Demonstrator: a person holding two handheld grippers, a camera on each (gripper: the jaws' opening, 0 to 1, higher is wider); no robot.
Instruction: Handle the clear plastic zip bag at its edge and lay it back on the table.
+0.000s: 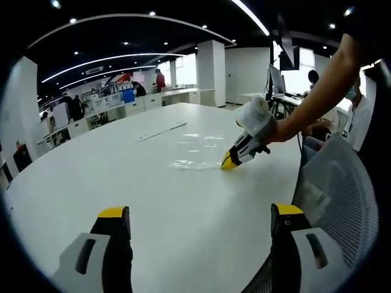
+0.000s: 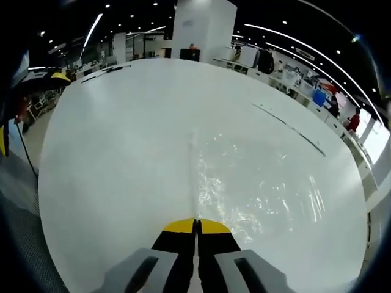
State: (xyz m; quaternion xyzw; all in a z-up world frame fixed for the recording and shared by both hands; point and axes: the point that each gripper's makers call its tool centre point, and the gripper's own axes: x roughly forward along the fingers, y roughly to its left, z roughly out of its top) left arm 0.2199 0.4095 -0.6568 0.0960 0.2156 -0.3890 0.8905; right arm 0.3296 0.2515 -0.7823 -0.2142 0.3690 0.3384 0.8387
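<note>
A clear plastic zip bag [image 1: 197,151] lies flat and glinting on the white table [image 1: 91,177], right of the middle. My right gripper [image 1: 228,162], held by a person's hand, comes in from the right with its yellow tips down on the bag's near edge. In the right gripper view its jaws are pressed together [image 2: 197,227] over the bag's [image 2: 256,183] edge seam. My left gripper [image 1: 198,215] hovers open over the table's near edge, well short of the bag, with nothing between its fingers.
A thin long strip [image 1: 160,130] lies on the table beyond the bag. A grey mesh chair [image 1: 336,195] stands at the table's right edge under the person's arm [image 1: 317,91]. Desks, a pillar [image 1: 211,70] and people fill the room behind.
</note>
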